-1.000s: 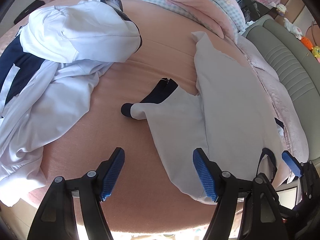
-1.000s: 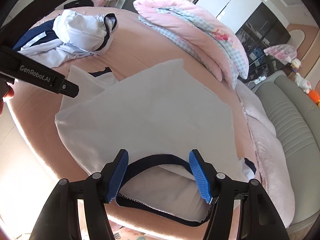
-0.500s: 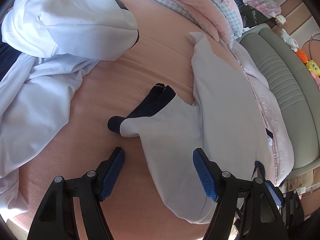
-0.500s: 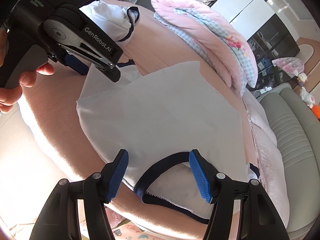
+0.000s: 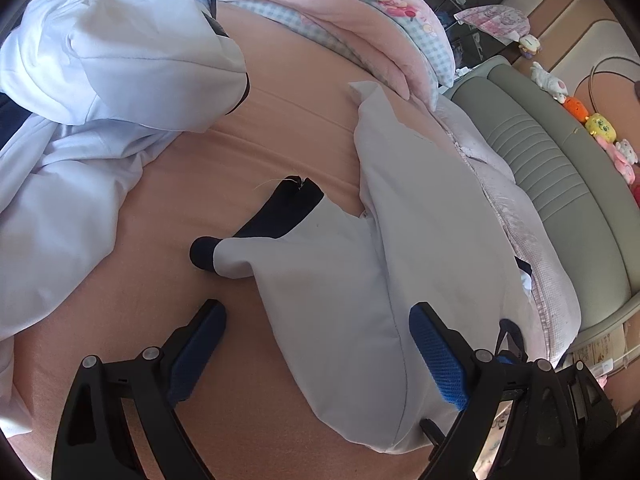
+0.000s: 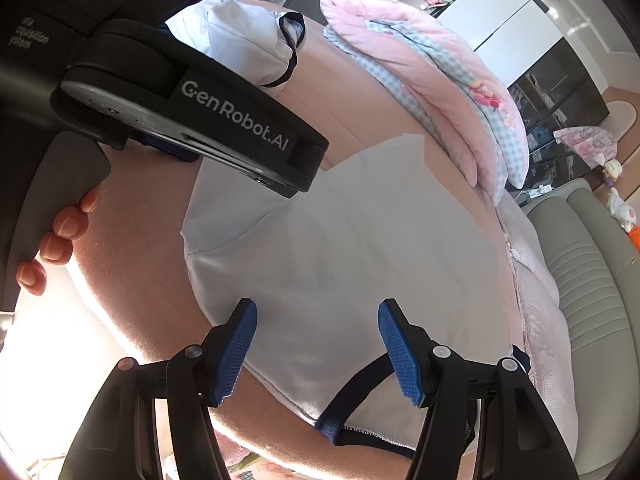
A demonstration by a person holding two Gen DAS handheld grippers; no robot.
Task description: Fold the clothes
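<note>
Right wrist: "GenRobot.AI" on left gripper [image 6: 168, 148].

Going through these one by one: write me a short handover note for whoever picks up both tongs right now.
Left tongs: open, jaws have just been opening, holding nothing, poised over the sleeve of the white shirt.
Right tongs: open, empty, over the shirt's body near its navy collar.
The shirt lies spread flat on the pink bed; a pile of unfolded clothes sits at the far left.
Done: shirt laid out. Left: fold sleeves and body, then the pile.
</note>
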